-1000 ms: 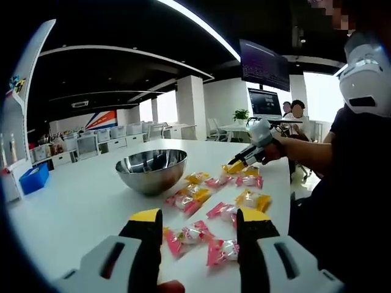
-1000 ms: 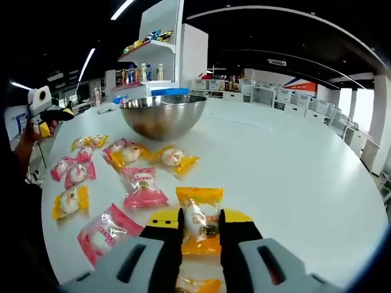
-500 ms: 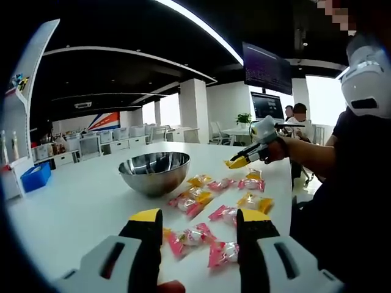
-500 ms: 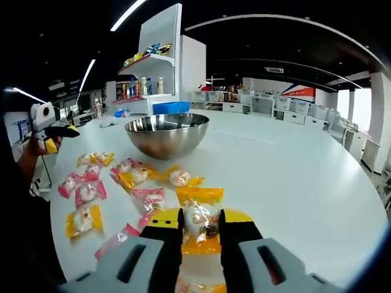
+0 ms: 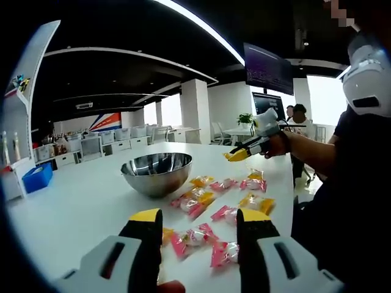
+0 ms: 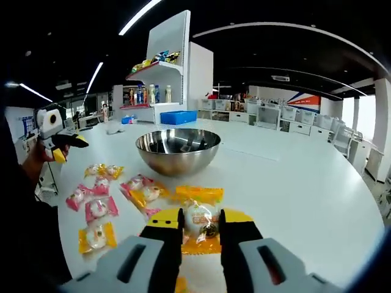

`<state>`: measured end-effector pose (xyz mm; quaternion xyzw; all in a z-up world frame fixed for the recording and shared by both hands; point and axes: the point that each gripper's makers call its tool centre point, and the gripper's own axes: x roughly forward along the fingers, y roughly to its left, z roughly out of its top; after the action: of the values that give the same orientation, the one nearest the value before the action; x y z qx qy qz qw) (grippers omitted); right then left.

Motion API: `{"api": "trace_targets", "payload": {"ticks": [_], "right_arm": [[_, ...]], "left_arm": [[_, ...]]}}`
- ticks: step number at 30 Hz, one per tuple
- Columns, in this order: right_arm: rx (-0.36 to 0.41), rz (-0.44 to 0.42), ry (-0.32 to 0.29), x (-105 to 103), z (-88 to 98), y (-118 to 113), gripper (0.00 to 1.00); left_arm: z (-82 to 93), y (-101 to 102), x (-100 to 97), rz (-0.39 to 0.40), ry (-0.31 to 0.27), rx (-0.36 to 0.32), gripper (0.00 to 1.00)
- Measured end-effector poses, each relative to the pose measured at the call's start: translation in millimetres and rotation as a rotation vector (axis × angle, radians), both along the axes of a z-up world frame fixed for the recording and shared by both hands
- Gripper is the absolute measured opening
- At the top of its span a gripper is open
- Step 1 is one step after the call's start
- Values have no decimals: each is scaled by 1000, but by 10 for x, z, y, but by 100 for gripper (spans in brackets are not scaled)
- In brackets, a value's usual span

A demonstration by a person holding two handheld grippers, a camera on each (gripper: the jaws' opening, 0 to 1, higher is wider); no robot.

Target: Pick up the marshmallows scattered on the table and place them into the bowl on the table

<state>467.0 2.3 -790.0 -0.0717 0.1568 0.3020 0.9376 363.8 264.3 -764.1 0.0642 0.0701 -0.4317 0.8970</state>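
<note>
A steel bowl [image 5: 157,173] [image 6: 177,149] stands on the white table [image 5: 73,207]. Several pink and yellow wrapped marshmallows [image 5: 194,237] [image 6: 99,209] lie scattered beside it. My left gripper [image 5: 200,223] hovers open over the nearest pink packets, with nothing between its fingers. My right gripper [image 6: 200,223] is shut on a yellow-wrapped marshmallow [image 6: 198,217], held in the air short of the bowl. In the left gripper view that right gripper [image 5: 237,155] shows above the far packets, in a hand. The left gripper [image 6: 61,149] appears at the left of the right gripper view.
A white shelf unit [image 6: 160,79] with bottles and a blue bin [image 6: 177,117] stands behind the bowl. Another blue bin [image 5: 33,179] sits at the far left. Screens [image 5: 267,67] and seated people are beyond the table. The person's body [image 5: 342,183] is close on the right.
My right gripper has risen off the table with the yellow marshmallow in it and drawn nearer the bowl's height. The left gripper has stayed open and almost still.
</note>
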Motion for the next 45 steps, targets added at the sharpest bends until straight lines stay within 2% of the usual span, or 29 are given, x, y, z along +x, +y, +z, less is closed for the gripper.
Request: {"api": "trace_targets", "payload": {"ticks": [15,26,34,45], "right_arm": [[26,23,-62,202,321,215,24],[8,62,-68,315,417,364,24],[-15,113,-88,490,544,608,24],[-34,150,-81,626,543,805,23]], "left_arm": [[21,18,21,1,-4,2,49],[-6,-18,15,-12,4,2,49],[-23,-52,7,-18,8,3,49],[-46,-75,-4,-24,16,10,48]]}}
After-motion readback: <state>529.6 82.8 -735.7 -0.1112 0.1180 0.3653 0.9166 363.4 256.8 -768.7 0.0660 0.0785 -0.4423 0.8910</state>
